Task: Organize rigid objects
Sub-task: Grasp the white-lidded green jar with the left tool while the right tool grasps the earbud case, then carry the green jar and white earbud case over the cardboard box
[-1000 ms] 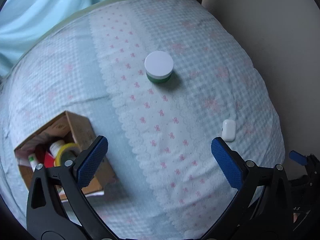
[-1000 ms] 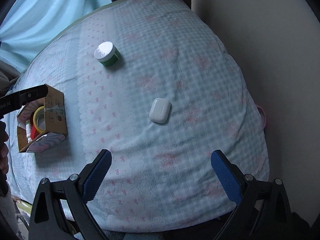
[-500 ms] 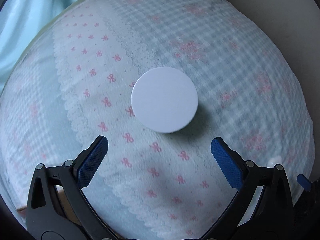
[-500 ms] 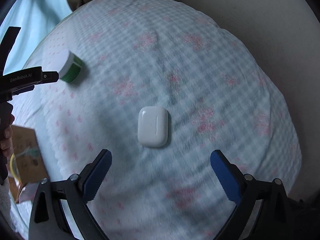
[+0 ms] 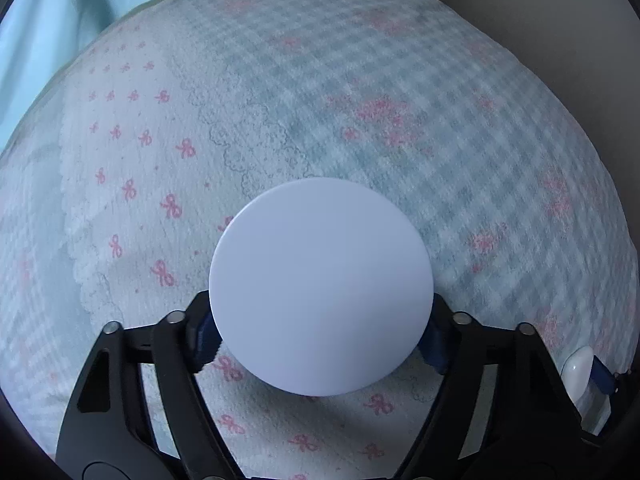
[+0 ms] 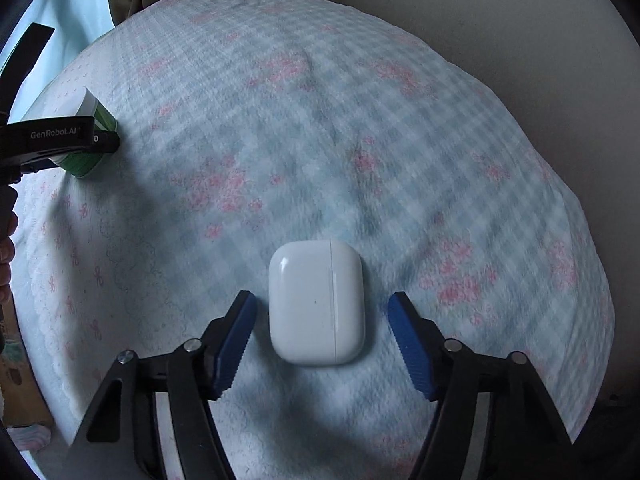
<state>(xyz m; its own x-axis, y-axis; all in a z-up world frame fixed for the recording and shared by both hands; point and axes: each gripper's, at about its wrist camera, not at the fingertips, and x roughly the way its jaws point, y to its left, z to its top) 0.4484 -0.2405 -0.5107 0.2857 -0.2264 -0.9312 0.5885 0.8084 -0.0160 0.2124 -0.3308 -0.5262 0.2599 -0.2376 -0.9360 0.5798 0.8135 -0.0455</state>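
Note:
A green jar with a round white lid (image 5: 320,284) sits on the checked blanket. My left gripper (image 5: 320,334) is closed around its sides, blue pads hidden under the lid. The jar also shows in the right wrist view (image 6: 94,140), held by the left gripper's black finger (image 6: 56,140). A white earbud case (image 6: 316,300) lies flat on the blanket. My right gripper (image 6: 320,340) is open, its blue pads on either side of the case with gaps on both sides. The case's edge also shows in the left wrist view (image 5: 576,368).
The blanket (image 6: 360,120) covers a rounded surface that drops off at the right and far edges by a beige wall (image 6: 480,8). A cardboard box's corner (image 6: 16,380) shows at the lower left edge. Light blue cloth (image 5: 48,40) lies at the far left.
Both grippers have moved down and forward. The left one has closed around the white-lidded jar. The right one has narrowed and now straddles the earbud case.

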